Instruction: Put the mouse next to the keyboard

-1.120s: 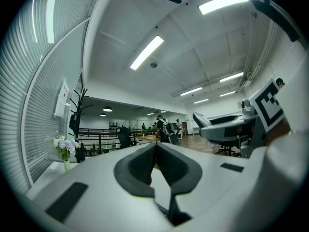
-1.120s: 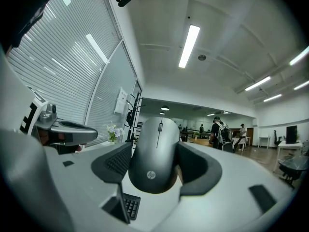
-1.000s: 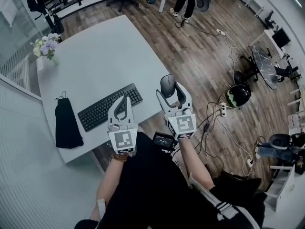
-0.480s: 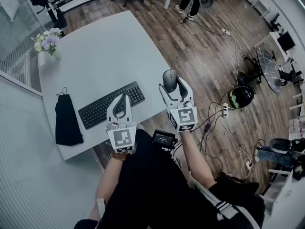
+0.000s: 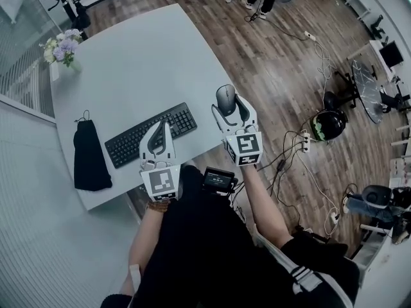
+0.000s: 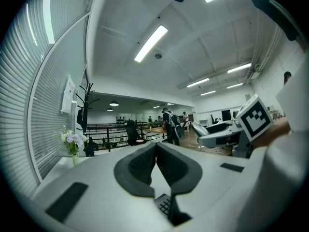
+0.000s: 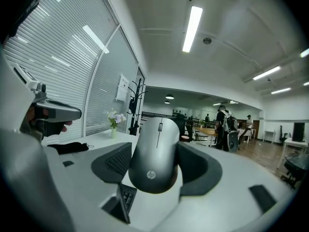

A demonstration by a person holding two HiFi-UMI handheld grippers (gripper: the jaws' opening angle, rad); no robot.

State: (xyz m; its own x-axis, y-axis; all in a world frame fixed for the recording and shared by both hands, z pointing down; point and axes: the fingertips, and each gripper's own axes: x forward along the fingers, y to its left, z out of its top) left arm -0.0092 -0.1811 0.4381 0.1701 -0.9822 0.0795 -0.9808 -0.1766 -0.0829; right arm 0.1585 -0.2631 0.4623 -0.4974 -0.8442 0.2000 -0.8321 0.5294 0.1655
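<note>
Table (image 5: 148, 63): keyboard (image 5: 151, 134); pouch (image 5: 88, 156); flowers (image 5: 59, 49)

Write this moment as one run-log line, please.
right gripper: shut on mouse, held right of keyboard | left gripper: shut, empty, above keyboard | mouse: not yet on table

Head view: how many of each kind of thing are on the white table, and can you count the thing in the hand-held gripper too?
keyboard: 1
mouse: 1
black bag: 1
vase of flowers: 1
Total: 4
</note>
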